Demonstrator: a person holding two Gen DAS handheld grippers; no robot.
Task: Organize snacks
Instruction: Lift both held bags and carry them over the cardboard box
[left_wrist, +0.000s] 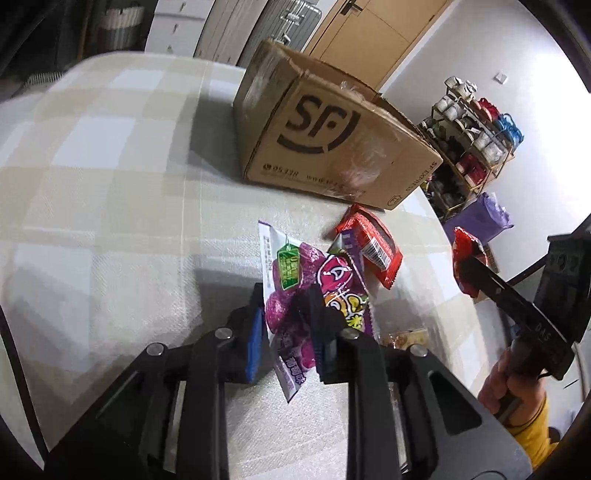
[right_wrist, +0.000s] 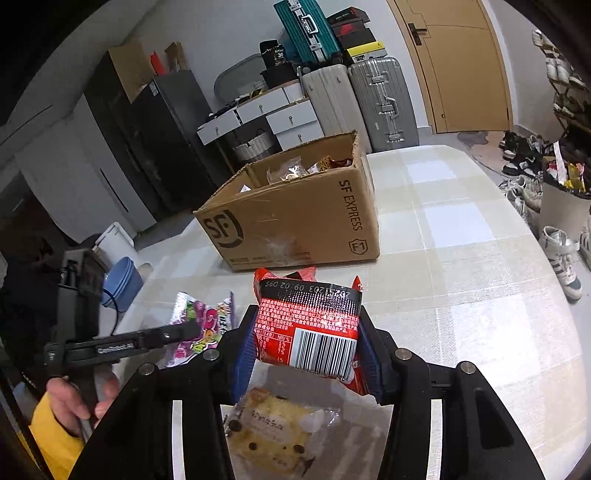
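My left gripper (left_wrist: 286, 295) is shut on a purple candy packet (left_wrist: 291, 291) and holds it above the checked tablecloth (left_wrist: 110, 184). My right gripper (right_wrist: 306, 321) is shut on a red snack packet (right_wrist: 308, 325) with a barcode, held above the table; it also shows in the left wrist view (left_wrist: 467, 262). An open brown SF cardboard box (right_wrist: 295, 218) stands on the table beyond both grippers, with several snacks inside; it shows in the left wrist view too (left_wrist: 332, 136). The left gripper with its purple packet (right_wrist: 201, 325) appears left of my right gripper.
Another red packet (left_wrist: 373, 243) lies on the table near the box. A yellow wrapped cake (right_wrist: 273, 428) lies under my right gripper. Suitcases (right_wrist: 384, 103), drawers and a dark cabinet stand behind the table. A shoe rack (left_wrist: 469, 140) and loose shoes (right_wrist: 561, 258) stand to the right.
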